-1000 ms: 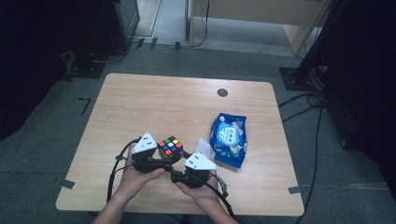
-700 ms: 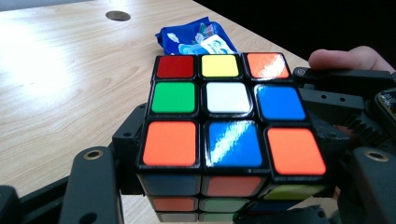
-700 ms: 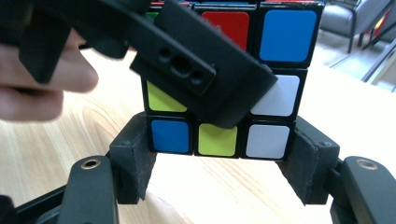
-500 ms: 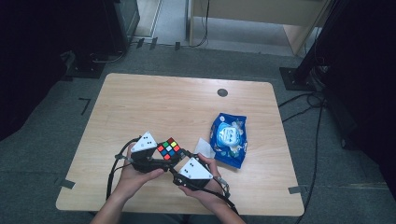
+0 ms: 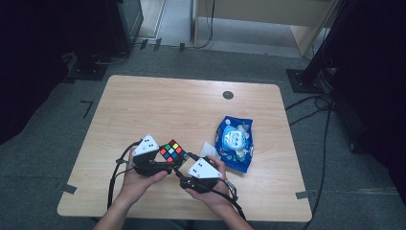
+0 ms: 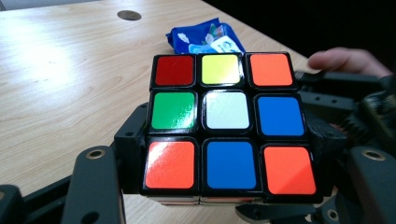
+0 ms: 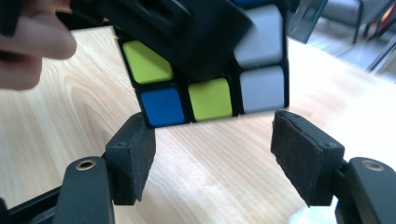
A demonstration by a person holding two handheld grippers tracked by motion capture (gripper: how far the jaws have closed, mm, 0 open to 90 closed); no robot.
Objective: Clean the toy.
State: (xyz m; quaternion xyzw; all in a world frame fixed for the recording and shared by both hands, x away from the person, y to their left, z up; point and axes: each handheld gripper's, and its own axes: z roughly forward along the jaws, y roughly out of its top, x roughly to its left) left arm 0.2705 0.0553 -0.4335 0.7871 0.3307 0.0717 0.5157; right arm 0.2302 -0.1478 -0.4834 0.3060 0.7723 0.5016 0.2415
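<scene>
A scrambled Rubik's cube (image 5: pixel 172 151) is held just above the wooden table (image 5: pixel 167 105), near its front edge. My left gripper (image 5: pixel 171 162) is shut on it, and its jaws have just closed a little further. In the left gripper view the cube (image 6: pixel 226 121) sits between my left gripper's (image 6: pixel 227 154) pads, white centre facing the camera. My right gripper (image 5: pixel 186 164) stands open right of the cube. In the right gripper view its pads (image 7: pixel 212 158) hang just below the cube's (image 7: pixel 210 98) lower edge, apart from it.
A blue snack packet (image 5: pixel 234 143) lies right of the cube, with a small white scrap (image 5: pixel 208 148) beside it. A dark round grommet (image 5: pixel 228 95) sits in the table's far side. Cables trail off the front edge.
My right gripper has shifted slightly beside the cube. The left gripper and the cube have stayed in place.
</scene>
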